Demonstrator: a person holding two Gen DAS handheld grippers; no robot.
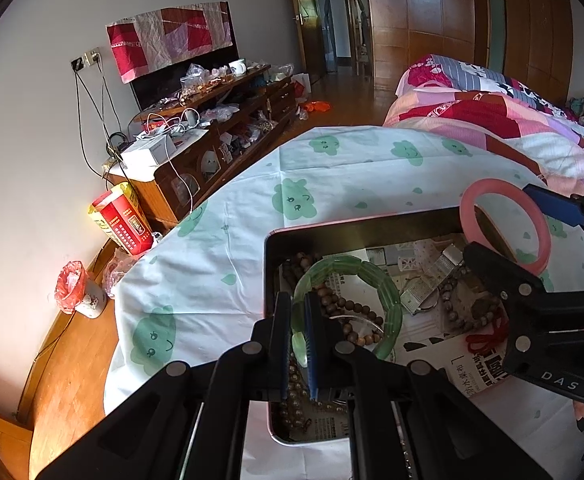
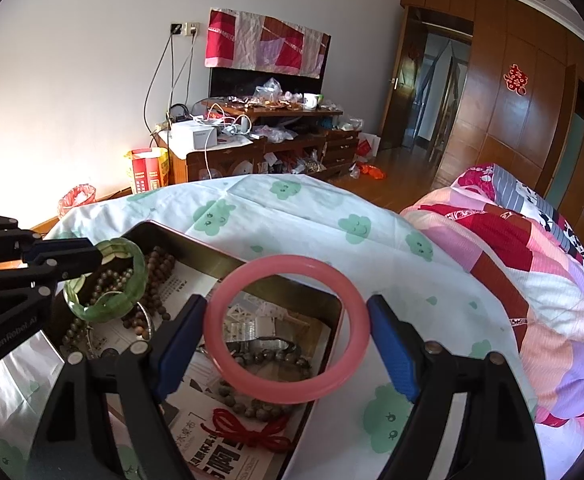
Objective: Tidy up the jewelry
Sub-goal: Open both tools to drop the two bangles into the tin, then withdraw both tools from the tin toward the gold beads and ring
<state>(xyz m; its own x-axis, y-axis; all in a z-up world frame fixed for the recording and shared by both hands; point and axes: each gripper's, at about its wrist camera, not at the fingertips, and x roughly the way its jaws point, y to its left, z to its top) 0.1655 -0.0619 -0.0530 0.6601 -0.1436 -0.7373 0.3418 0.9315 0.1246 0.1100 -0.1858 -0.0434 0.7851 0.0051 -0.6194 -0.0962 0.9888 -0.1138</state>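
Two bangles over my tray point(image 2: 337, 312): left gripper point(image 1: 300, 332) pinched tight on the green one point(image 1: 387, 284) (segmented, slippery); right gripper point(image 2: 288, 344) spread wide, spanning the rigid, breakable pink one point(image 2: 288, 328) across its rim

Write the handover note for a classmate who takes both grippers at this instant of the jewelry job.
Left gripper: shut on the green bangle, above the tray's left part.
Right gripper: jaws wide, spanning the pink bangle across its outer rim, held above the tray's far right corner.
Tray: holds bead bracelets, a red cord and silver pieces on printed paper.
Done: both bangles picked up.
Left: set both down in place; where cannot be told.
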